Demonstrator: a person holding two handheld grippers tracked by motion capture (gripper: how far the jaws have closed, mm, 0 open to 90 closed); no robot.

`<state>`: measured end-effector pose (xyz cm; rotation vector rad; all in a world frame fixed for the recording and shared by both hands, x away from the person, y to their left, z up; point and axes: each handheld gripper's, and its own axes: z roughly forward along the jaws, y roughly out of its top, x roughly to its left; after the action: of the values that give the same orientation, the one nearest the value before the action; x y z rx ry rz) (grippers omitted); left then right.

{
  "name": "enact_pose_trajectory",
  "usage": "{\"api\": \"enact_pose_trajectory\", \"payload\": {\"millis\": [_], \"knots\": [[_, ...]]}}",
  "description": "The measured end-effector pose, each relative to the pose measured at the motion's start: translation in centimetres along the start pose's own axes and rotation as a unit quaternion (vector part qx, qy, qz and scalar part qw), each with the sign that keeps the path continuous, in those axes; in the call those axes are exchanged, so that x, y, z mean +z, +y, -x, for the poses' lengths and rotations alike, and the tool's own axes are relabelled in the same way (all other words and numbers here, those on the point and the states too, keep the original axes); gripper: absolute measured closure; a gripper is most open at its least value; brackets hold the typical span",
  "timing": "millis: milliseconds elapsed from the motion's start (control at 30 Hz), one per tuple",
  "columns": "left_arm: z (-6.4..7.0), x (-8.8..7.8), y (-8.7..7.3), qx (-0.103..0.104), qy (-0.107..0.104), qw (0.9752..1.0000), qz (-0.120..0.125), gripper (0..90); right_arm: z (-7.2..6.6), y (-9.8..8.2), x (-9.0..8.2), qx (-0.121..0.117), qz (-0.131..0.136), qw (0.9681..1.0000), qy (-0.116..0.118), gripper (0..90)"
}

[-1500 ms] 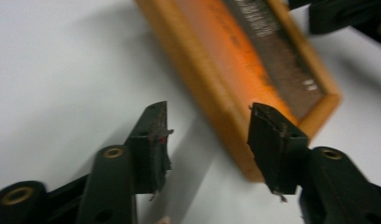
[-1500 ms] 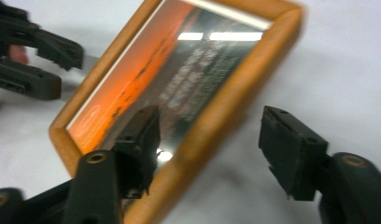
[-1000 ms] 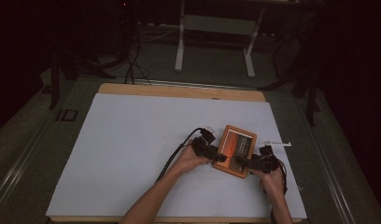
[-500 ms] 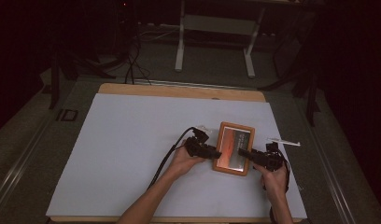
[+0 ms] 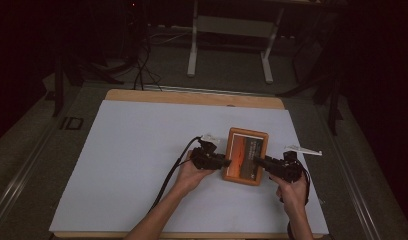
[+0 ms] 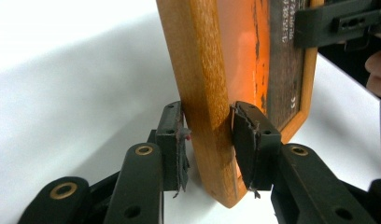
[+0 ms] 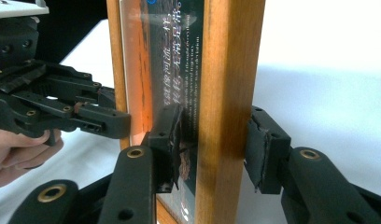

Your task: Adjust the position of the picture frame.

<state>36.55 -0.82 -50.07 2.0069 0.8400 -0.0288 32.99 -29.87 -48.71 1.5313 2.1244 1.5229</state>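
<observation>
- Firstly, the left gripper (image 5: 219, 161) lay at the left side of the wooden picture frame (image 5: 245, 155), held in the person's left hand (image 5: 191, 175). Its jaws were closed narrowly on the frame's left edge, one pad (image 6: 179, 149) on each face of the wood.
- The frame was on the white table cover (image 5: 137, 150), to the right of the middle and nearer to the person. It showed an orange and dark picture with small text under glass.
- At the right side, the right gripper (image 5: 259, 162), in the right hand (image 5: 293, 192), was clamped on the frame's right edge in the same manner, with the wood between its pads (image 7: 167, 135).
- A small white piece (image 5: 303, 149) lay just beyond the right gripper on the cover.
</observation>
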Motion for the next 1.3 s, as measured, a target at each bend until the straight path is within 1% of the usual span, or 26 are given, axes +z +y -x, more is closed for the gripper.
{"api": "enact_pose_trajectory", "payload": {"millis": [200,267,433,600,800,967,1133,1200,1233,1267,1300], "knots": [[-0.2,-1.8,-0.4,-0.006,0.014,0.9998,0.009,65.7,-1.2,0.6,0.9,-0.01,0.002,0.9998,0.015,59.4],[-0.3,-2.4,-0.6,-0.011,0.019,0.9997,0.012,65.8,-1.6,0.7,1.2,-0.014,0.002,0.9997,0.019,59.4],[-0.9,-4.0,-1.1,-0.024,0.027,0.9992,0.02,66.4,-2.4,0.9,2.3,-0.013,0.003,0.9993,0.036,59.3],[-1.3,-5.6,-2.2,-0.039,0.04,0.9981,0.026,66.7,-3.5,1.0,3.8,-0.014,-0.003,0.9986,0.051,58.8],[-2.0,-7.8,-4.0,-0.057,0.058,0.9965,0.021,66.8,-5.2,0.8,6.0,-0.02,-0.026,0.9971,0.068,58.3],[-2.5,-9.5,-5.6,-0.08,0.071,0.994,0.021,67.0,-6.4,0.4,7.8,-0.021,-0.042,0.9952,0.086,58.1],[-2.7,-10.9,-7.3,-0.103,0.077,0.9915,0.02,67.0,-7.7,-0.2,9.2,-0.02,-0.058,0.9933,0.097,57.9],[-2.7,-11.3,-7.9,-0.113,0.077,0.9905,0.015,67.1,-8.1,-0.5,9.6,-0.021,-0.067,0.9923,0.103,57.9],[-2.7,-11.3,-7.9,-0.113,0.077,0.9905,0.015,67.1,-8.1,-0.5,9.6,-0.021,-0.067,0.9923,0.103,57.9],[-2.5,-11.7,-8.4,-0.119,0.079,0.9897,0.01,67.1,-8.6,-0.8,9.9,-0.022,-0.081,0.9908,0.106,57.8],[-2.5,-11.9,-8.6,-0.121,0.079,0.9895,0.008,67.1,-8.8,-0.9,10.0,-0.023,-0.084,0.9904,0.108,57.8]]}}
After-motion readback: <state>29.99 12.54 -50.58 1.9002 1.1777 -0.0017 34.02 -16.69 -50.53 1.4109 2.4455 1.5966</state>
